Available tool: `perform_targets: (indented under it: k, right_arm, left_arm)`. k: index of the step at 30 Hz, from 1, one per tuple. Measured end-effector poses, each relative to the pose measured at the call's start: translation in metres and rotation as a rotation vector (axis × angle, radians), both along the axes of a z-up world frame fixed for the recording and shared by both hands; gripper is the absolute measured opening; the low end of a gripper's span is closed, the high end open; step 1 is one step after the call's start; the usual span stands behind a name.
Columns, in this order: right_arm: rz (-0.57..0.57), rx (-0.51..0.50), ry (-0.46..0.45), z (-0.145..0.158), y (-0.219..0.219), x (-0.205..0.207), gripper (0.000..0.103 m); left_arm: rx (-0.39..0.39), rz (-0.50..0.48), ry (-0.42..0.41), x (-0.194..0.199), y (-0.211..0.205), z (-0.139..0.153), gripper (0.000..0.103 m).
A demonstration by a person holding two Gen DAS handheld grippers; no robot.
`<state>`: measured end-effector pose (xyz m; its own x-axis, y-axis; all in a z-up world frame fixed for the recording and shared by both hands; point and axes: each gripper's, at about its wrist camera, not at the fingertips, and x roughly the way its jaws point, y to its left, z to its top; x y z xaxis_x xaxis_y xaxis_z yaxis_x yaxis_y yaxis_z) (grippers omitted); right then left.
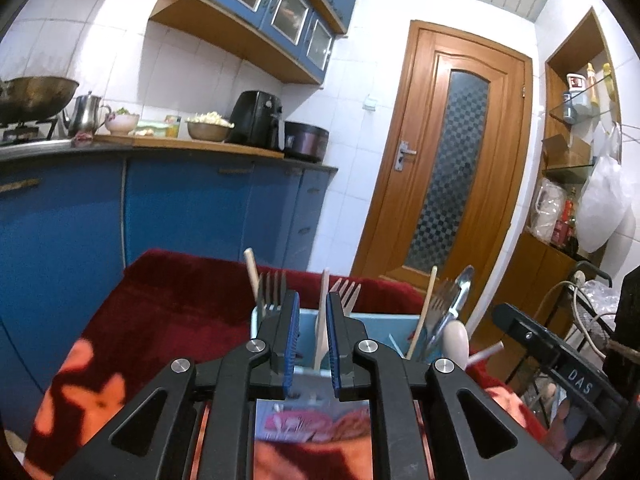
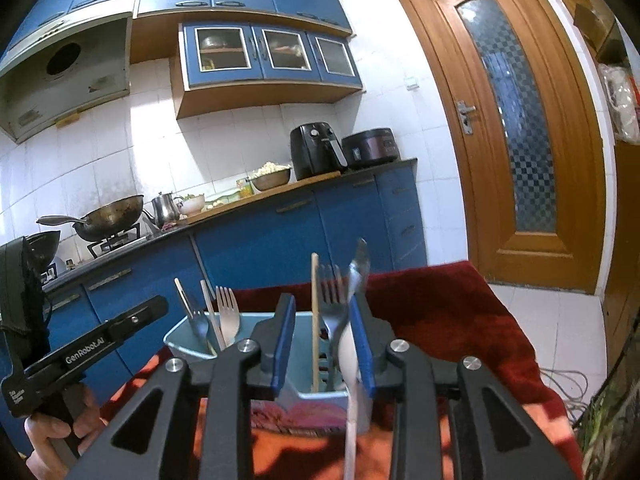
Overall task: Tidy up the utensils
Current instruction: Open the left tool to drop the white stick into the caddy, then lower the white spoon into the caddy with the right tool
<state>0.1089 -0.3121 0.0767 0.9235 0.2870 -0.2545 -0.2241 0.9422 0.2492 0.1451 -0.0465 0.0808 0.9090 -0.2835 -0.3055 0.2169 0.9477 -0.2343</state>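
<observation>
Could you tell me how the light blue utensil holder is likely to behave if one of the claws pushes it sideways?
The light blue utensil holder looks like thin plastic, so probably light. It stands on a soft red cloth, which may drag at its base, so it might tip rather than slide. The upright forks and wooden sticks rise well above its rim, probably making it top-heavy.

Both wrist views looked forward, close over a pale blue plastic utensil holder [image 1: 372,326] [image 2: 182,338] just beyond their tongs, sharing blue kitchen cabinets [image 1: 180,208] [image 2: 280,232] and a brown wooden door [image 1: 448,152] [image 2: 520,120].
</observation>
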Motion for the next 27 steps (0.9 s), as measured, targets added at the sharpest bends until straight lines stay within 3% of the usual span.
perform_targets:
  k: [19,27]
  right_arm:
    - [0.006,-0.123,0.224,-0.037,0.003,0.000,0.031]
    - [0.023,-0.147,0.304,-0.049,0.004,0.013,0.028]
  left_arm:
    - [0.058,0.014,0.156,-0.021,0.014,-0.028,0.013]
    - [0.089,0.033,0.172,-0.018,0.018,-0.035,0.013]
